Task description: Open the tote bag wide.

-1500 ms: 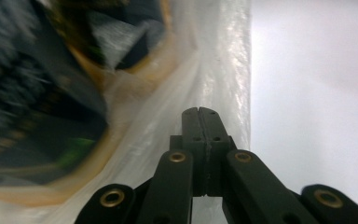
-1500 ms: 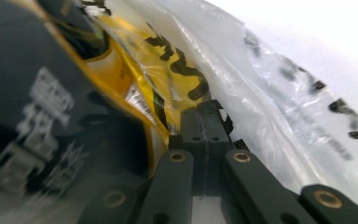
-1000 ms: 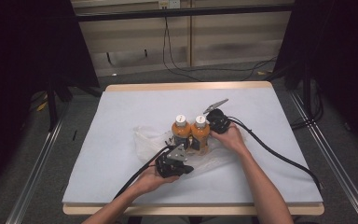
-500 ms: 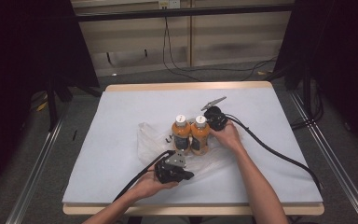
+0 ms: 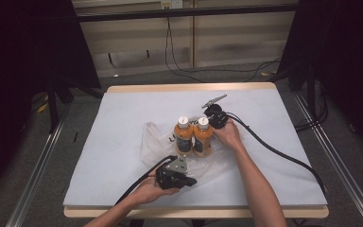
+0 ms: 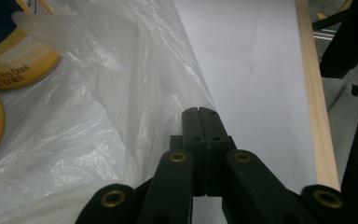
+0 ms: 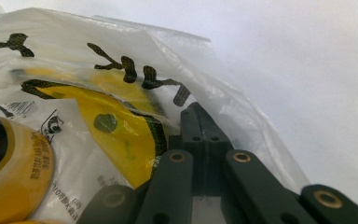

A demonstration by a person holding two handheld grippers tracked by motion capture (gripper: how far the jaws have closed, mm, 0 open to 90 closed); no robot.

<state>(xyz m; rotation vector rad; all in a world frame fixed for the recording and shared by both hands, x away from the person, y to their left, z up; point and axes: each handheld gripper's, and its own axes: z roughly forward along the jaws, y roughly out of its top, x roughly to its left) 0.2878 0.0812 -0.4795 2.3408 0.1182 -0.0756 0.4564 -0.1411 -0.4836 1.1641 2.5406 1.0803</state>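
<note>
Two orange drink bottles (image 5: 184, 137) (image 5: 202, 137) with white caps stand upright side by side on a clear plastic bag (image 5: 153, 144) spread on the white table. My left gripper (image 5: 192, 181) lies low at the bag's near edge. In the left gripper view its jaws (image 6: 199, 112) are shut, and the bag's film (image 6: 98, 116) creases in toward the tips. My right gripper (image 5: 211, 121) sits just behind the right bottle. Its jaws (image 7: 199, 109) are shut in the printed film (image 7: 121, 60), beside a bottle's label (image 7: 14, 172).
The white sheet covers the table (image 5: 123, 109), which has a wooden rim (image 6: 314, 116) along its near edge. A thick black cable (image 5: 274, 151) trails from the right gripper across the right side of the table. Dark curtains and metal rails flank the table.
My left hand and gripper have drawn slightly toward the near edge, pulling the bag's near side with them. The right gripper and the bottles have stayed put.
</note>
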